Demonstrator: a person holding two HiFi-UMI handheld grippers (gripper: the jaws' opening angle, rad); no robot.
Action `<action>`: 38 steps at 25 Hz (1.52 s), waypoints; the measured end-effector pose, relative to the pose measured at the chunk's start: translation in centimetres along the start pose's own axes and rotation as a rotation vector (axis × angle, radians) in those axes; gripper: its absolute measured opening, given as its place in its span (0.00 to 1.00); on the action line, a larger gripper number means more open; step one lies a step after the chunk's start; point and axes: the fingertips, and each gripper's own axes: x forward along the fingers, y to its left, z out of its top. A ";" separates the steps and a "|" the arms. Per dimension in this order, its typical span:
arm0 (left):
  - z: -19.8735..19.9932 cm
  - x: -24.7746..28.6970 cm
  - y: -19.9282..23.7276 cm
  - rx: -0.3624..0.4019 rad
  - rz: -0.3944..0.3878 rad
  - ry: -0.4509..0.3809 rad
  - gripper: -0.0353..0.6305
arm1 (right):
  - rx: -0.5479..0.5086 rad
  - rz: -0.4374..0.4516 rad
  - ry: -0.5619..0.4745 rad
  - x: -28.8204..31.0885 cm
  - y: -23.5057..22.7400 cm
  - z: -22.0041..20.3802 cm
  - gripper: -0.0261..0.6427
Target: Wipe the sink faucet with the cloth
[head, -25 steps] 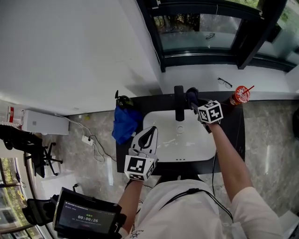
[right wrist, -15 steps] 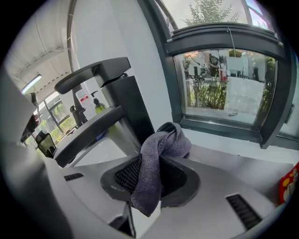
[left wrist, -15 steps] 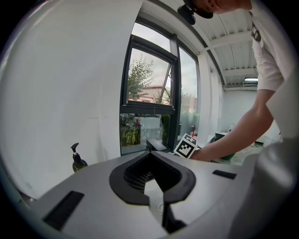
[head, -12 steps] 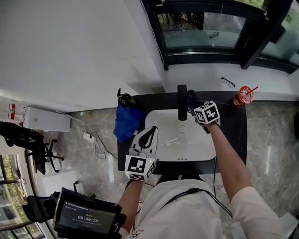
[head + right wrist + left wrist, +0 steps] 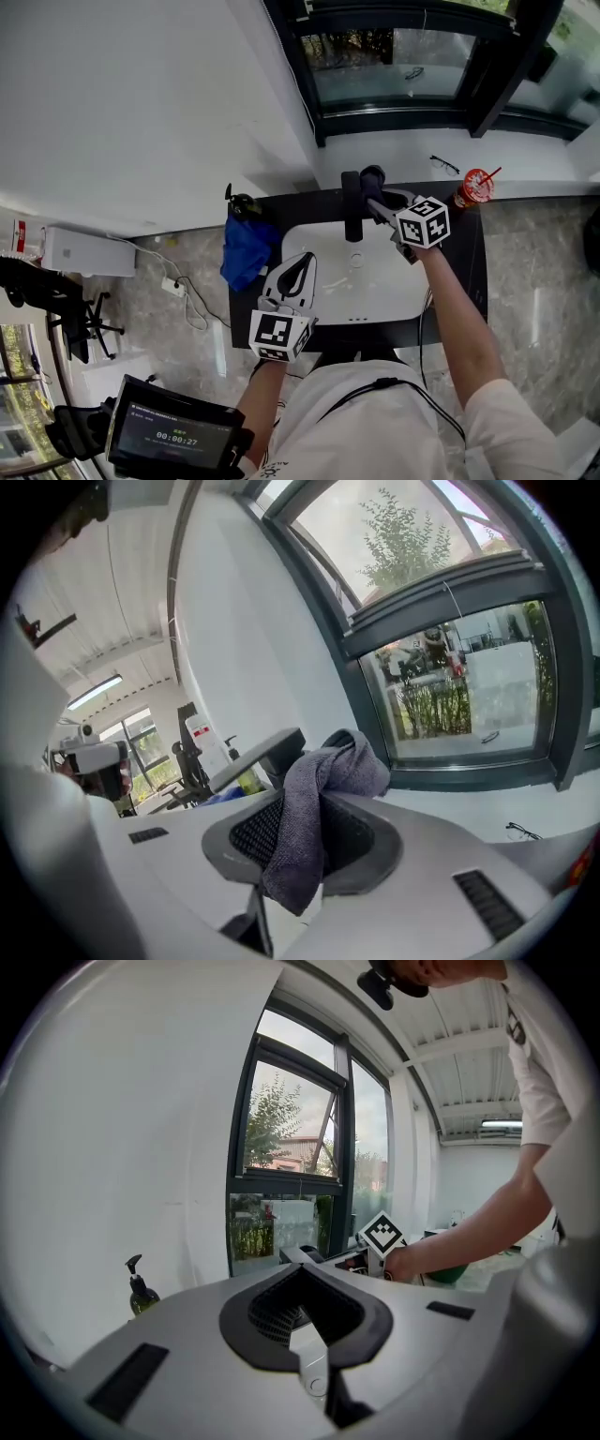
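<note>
A black faucet (image 5: 352, 202) stands at the back of the white sink (image 5: 403, 300). My right gripper (image 5: 380, 192) is shut on a grey cloth (image 5: 373, 175), held against the upper right side of the faucet. In the right gripper view the cloth (image 5: 319, 789) drapes over the jaws, with the faucet's arm (image 5: 258, 752) just behind it to the left. My left gripper (image 5: 298, 272) hovers over the sink's front left, its jaws apart with nothing between them. The left gripper view shows the faucet's top (image 5: 302, 1254) and the right gripper's marker cube (image 5: 382, 1234) ahead.
A blue cloth (image 5: 246, 248) and a soap bottle (image 5: 246, 202) sit at the counter's left end. A red cup with a straw (image 5: 476, 187) stands at the right. Glasses (image 5: 448, 165) lie on the window sill behind. A tablet (image 5: 178, 436) is at the lower left.
My right gripper has risen with the cloth, from beside the faucet to near its top. The left gripper has stayed where it was.
</note>
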 end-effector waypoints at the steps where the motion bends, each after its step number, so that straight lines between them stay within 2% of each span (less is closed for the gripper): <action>1: 0.1 0.0 -0.1 -0.001 -0.004 -0.001 0.04 | 0.004 0.007 -0.015 -0.3 0.2 0.5 0.20; 8: 0.1 0.1 -0.7 -0.004 -0.024 -0.004 0.04 | 0.054 0.084 -0.154 -2.3 1.9 4.9 0.20; 14: 0.5 0.0 -1.0 -0.004 -0.030 -0.018 0.04 | 0.018 0.019 -0.209 -3.8 0.4 7.5 0.20; 18: 0.2 -0.1 -0.7 -0.003 -0.023 -0.008 0.04 | 0.018 -0.064 -0.154 -3.5 -1.5 5.9 0.20; 22: 0.0 -0.3 -0.4 -0.016 -0.008 -0.004 0.04 | 0.026 -0.131 -0.057 -2.3 -3.1 2.3 0.20; 28: -0.1 -0.6 0.3 -0.022 0.016 -0.001 0.04 | 0.028 -0.167 0.106 -0.2 -4.1 -3.2 0.20; 38: -0.7 -1.2 1.4 -0.034 0.057 0.011 0.04 | 0.008 -0.190 0.261 2.8 -4.5 -7.3 0.20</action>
